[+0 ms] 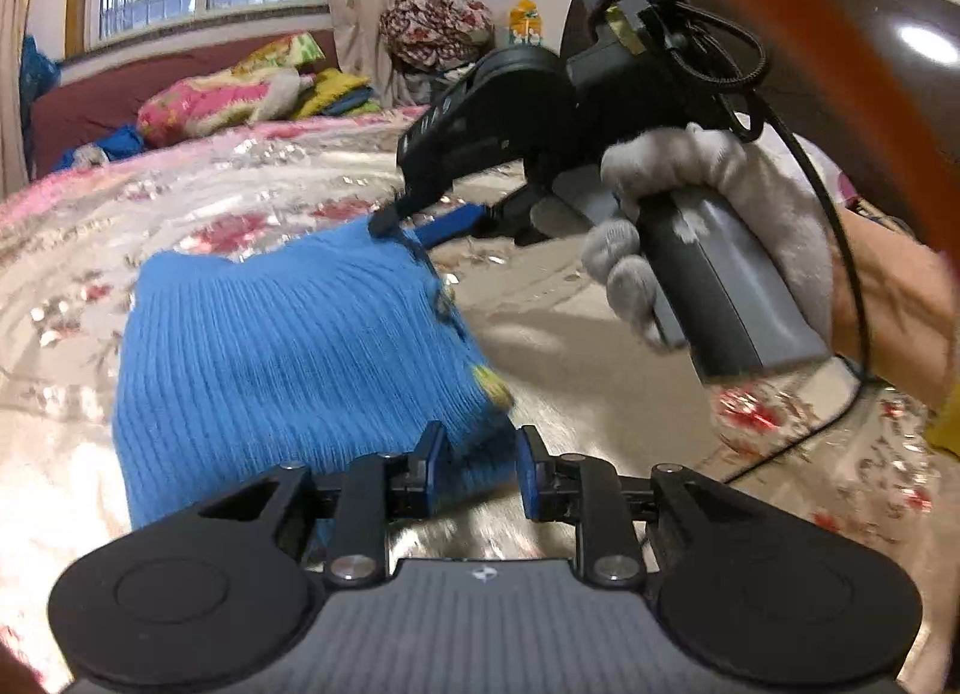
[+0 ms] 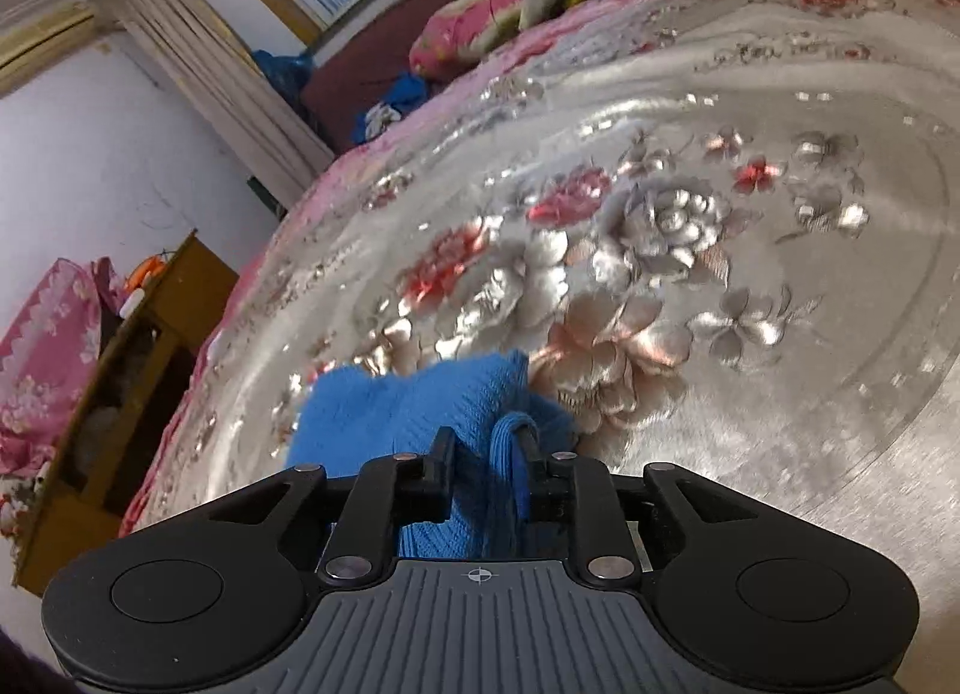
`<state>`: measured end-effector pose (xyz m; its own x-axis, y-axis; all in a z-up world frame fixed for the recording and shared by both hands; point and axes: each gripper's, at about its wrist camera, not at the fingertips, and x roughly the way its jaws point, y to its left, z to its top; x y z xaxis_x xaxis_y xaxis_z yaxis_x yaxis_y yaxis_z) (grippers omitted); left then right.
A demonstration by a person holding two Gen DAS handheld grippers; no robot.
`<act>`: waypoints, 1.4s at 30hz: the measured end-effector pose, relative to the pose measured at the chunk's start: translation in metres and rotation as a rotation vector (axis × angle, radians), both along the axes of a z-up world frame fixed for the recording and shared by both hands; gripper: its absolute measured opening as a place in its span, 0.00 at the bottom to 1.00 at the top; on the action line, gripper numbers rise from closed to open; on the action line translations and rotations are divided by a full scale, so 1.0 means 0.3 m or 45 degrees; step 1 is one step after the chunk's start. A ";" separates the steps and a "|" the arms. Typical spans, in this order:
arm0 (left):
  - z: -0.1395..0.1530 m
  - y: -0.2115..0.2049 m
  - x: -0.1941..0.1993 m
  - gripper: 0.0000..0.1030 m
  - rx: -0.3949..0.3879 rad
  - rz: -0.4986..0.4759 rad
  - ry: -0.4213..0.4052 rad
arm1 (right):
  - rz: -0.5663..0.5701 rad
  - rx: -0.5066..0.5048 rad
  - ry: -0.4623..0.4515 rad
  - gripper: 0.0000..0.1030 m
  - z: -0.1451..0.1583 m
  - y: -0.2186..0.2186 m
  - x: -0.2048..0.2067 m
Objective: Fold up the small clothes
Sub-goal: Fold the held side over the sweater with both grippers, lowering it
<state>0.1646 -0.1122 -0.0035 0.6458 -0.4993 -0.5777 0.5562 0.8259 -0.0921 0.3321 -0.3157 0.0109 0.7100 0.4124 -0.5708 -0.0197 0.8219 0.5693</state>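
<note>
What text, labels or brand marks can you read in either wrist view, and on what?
No readable words or numbers in either view.
Yellow carton by the far wall: printing too blurred to read.
Left hand-held gripper body: small crosshair mark only, no text.
Right hand-held gripper body: same crosshair mark, no text.

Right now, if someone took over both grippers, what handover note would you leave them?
Left gripper: jaws slightly apart around the near right corner of the blue knit; pads not clearly pressing.
Right gripper: jaws parted, a bunched fold of knit between them; grip looks loose.
Knit lies on the floral bedspread, folded over to a compact rectangle.
Left: let go, check the fold is flat, tidy edges.
</note>
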 end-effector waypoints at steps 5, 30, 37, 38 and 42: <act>0.011 0.062 -0.031 0.29 -0.024 0.017 0.035 | -0.051 0.047 -0.009 0.35 0.007 -0.015 0.018; -0.036 0.276 0.081 0.34 -0.014 0.310 0.054 | 0.155 -0.143 0.060 0.07 -0.068 0.098 -0.352; 0.029 0.299 0.102 0.35 -0.062 0.318 0.021 | 0.142 -0.145 0.056 0.16 -0.028 0.099 -0.356; 0.038 0.306 0.111 0.36 -0.069 0.324 0.013 | 0.132 -0.149 0.041 0.16 -0.009 0.097 -0.362; 0.058 0.322 0.154 0.41 -0.089 0.356 0.001 | 0.095 -0.142 -0.041 0.40 0.056 0.092 -0.352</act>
<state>0.2109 -0.0157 0.0138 0.7635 -0.3401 -0.5489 0.3074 0.9390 -0.1543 0.2267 -0.2881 0.0275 0.6986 0.4000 -0.5933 -0.1001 0.8756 0.4725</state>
